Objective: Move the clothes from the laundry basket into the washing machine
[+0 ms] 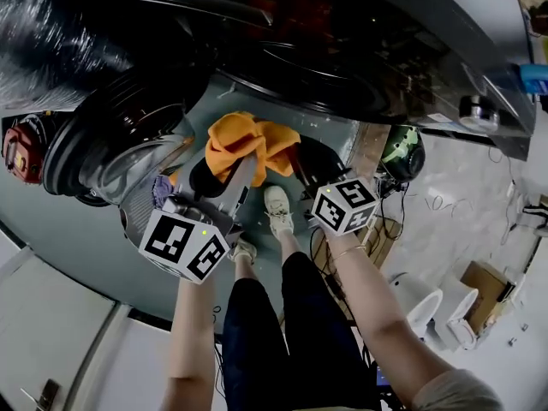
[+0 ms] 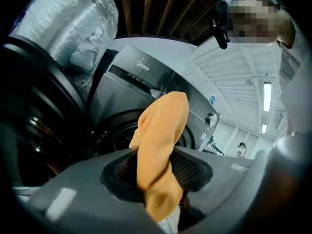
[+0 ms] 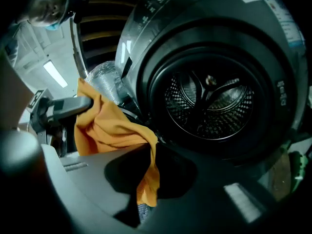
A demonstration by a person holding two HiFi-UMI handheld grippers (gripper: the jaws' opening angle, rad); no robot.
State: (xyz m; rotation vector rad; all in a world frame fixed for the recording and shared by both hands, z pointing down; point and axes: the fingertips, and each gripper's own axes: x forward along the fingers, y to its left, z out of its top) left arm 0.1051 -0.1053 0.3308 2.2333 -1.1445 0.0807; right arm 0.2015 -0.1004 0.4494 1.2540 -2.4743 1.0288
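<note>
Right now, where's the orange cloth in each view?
Head view: orange cloth at centre, below the washing machine.
Left gripper view: centre, clamped between the jaws.
Right gripper view: left of centre, trailing into the jaws.
Shared landmark: the washing machine, behind the cloth everywhere.

1. Head view: the washing machine [image 1: 342, 50] sits in deep shadow. The floor [image 1: 462, 195] below and right of it is evenly lit. Straight lines bow toward the edges.
2. Left gripper view: strip lamps [image 2: 266, 96] right of the machine glare white, the foil duct [image 2: 78, 28] to its left glints, and the corners go black.
3. Right gripper view: dim overall. The drum [image 3: 209, 96] inside the machine catches small glints, and a lamp [image 3: 54, 73] shines to its left.
4. The orange cloth [image 2: 161, 145] in front of the machine shows vivid but soft-focused.
</note>
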